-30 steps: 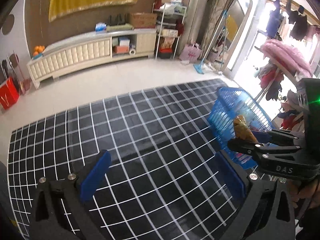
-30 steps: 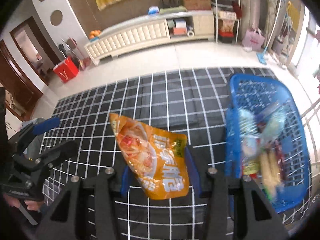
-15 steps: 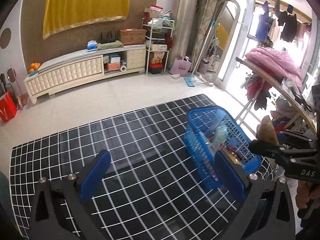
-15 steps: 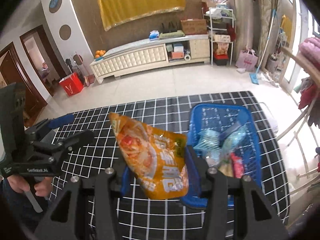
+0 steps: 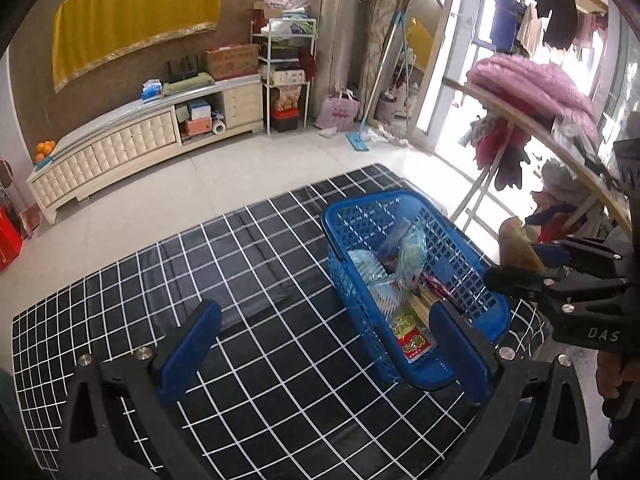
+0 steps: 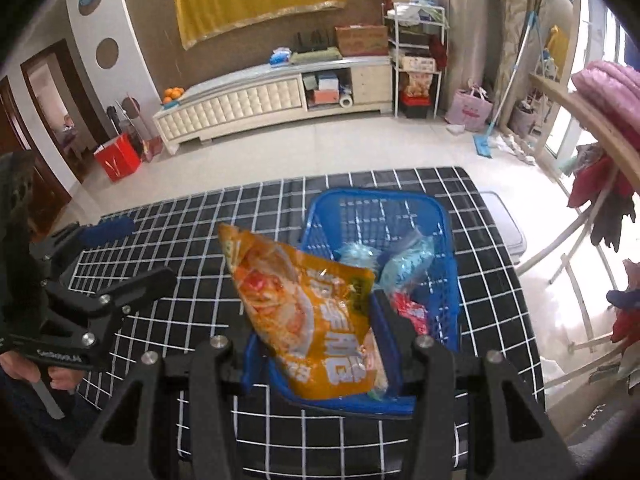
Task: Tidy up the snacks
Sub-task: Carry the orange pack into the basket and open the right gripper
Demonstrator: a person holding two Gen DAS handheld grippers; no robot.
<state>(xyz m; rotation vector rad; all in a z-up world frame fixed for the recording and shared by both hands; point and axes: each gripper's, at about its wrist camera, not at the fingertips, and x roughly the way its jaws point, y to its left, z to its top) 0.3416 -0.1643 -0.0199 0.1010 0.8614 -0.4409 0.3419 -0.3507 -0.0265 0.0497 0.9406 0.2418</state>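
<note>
My right gripper [image 6: 320,344] is shut on an orange snack bag [image 6: 312,312], which stands upright between its pads over the near end of the blue basket [image 6: 400,200]. The basket holds several snacks, among them light blue packets [image 6: 404,260] and a red packet [image 6: 412,312]. My left gripper [image 5: 320,320] is open and holds nothing, hovering over the black grid cloth [image 5: 240,280] with the basket [image 5: 360,204] by its right finger. In the left wrist view the right gripper [image 5: 520,260] shows at the right edge with the bag [image 5: 516,240]. The left gripper [image 6: 132,252] appears at the left of the right wrist view.
A drying rack with pink bedding and clothes [image 5: 532,84] stands close on the right, past the table edge. Across the tiled floor are a long cream cabinet [image 6: 248,100], a red bag [image 6: 118,156] and a mop [image 6: 484,144].
Both grippers have moved right along the cloth towards the basket. The basket has come fully into both views and now lies under the held orange bag. The grip has not changed.
</note>
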